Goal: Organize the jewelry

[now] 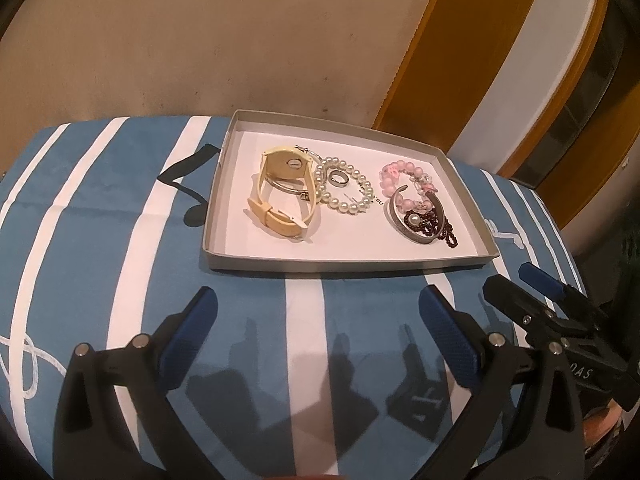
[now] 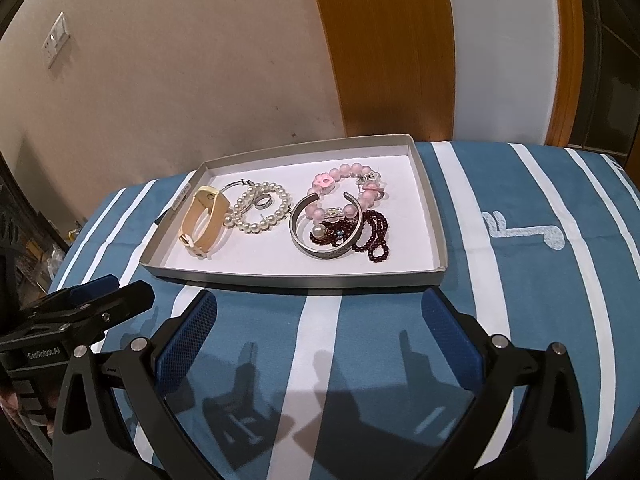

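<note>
Left wrist view: both grippers hover over a blue-and-white striped cloth (image 1: 100, 216), just short of a shallow grey tray (image 1: 348, 268) holding the jewelry to be sorted. The left gripper (image 1: 320, 312) has its blue-padded fingers spread wide and empty; the right gripper (image 2: 320, 312), seen from its own camera, is likewise spread wide and holding nothing.

Inside the tray, at its left end, a cream wristwatch (image 1: 280, 192) stands on its buckled strap, touching a white pearl bracelet (image 1: 346, 190) that rings a small metal ring (image 1: 339, 178). At the right end, well apart from that cluster, a pink bead bracelet (image 2: 344, 192), a silver cuff bangle (image 2: 324, 236) and a dark red bead strand (image 2: 374, 236) lie overlapped in one heap.

All of it looks light. The bead strands will likely sag and slip, so a pinch across a few beads seems safest; the cuff and watch strap are stiffer and offer firm edges to grip. The ring looks the hardest to nip, lying flat and smooth. The tangled right heap may drag neighbours along when one piece lifts.

The tray's low rim calls for coming in from above. Bare white floor lies along the tray's near side, and open cloth lies on both flanks.
</note>
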{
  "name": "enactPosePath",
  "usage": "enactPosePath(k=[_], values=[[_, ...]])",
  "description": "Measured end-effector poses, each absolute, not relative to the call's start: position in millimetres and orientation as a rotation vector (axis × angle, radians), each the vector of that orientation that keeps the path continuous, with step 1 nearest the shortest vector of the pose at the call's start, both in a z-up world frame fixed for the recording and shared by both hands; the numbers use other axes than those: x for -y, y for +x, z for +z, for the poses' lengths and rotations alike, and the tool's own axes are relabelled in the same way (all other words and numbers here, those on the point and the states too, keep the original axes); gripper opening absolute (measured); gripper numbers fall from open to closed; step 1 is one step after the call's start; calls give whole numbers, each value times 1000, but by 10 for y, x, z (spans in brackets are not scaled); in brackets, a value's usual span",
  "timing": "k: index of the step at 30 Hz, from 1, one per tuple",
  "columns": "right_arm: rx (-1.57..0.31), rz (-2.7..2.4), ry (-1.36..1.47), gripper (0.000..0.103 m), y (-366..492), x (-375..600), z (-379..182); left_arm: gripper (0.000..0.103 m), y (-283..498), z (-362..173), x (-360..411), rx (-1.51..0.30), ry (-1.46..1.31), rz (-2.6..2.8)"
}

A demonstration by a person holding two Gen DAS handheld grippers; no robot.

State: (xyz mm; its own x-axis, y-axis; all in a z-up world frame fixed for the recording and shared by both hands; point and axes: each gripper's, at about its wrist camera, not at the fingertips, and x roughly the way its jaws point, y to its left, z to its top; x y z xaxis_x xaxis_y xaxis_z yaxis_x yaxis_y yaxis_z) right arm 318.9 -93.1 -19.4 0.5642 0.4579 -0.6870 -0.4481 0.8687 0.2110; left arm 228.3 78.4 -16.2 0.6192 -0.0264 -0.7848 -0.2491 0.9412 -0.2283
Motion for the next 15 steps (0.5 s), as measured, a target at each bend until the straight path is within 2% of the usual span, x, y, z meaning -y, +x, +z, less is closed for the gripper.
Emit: enactPosePath(k=[15], values=[[-813, 537, 10, 102, 3181, 928, -213, 101, 2286, -170, -764, -900, -323, 135]])
